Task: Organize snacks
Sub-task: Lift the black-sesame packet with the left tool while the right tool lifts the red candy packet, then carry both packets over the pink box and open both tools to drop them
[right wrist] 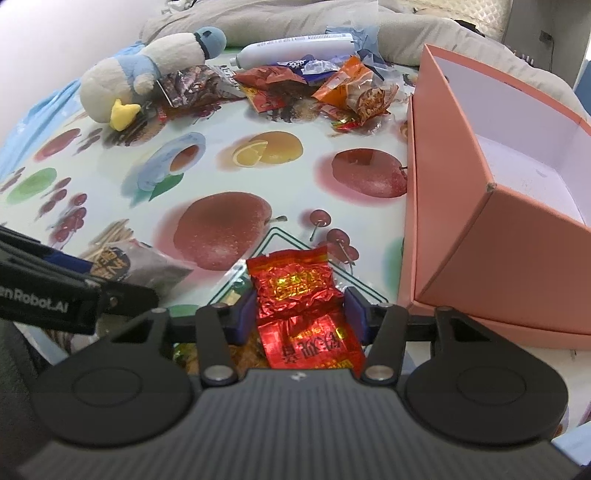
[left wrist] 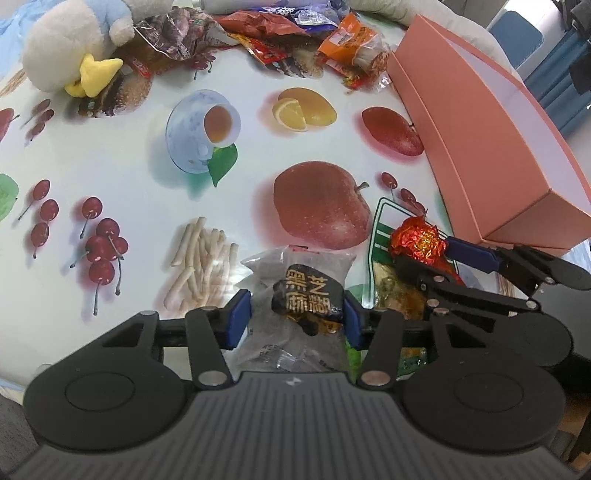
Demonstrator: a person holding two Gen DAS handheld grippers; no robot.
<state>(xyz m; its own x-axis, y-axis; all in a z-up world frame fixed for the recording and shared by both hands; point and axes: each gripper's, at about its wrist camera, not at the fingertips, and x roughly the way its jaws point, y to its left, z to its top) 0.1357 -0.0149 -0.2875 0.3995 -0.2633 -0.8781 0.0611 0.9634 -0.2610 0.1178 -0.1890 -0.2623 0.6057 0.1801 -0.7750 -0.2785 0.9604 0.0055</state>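
My left gripper [left wrist: 297, 317] is shut on a clear grey sesame-paste packet [left wrist: 295, 291] with a black label, near the table's front edge. My right gripper [right wrist: 301, 314] is shut on a crinkled red foil packet [right wrist: 295, 291]; it also shows in the left wrist view [left wrist: 417, 240], just right of the left gripper. A green-striped clear snack bag [left wrist: 384, 236] lies under the red packet. An open pink box [right wrist: 498, 221] with a white inside stands at the right; it also shows in the left wrist view [left wrist: 491, 147]. A pile of snack packets [right wrist: 314, 88] lies at the far side.
A plush duck toy [right wrist: 147, 77] lies at the far left beside the pile. A white tube [right wrist: 295, 48] and grey cloth [right wrist: 332, 18] lie behind the pile. The tablecloth [right wrist: 221, 177] is printed with fruit pictures.
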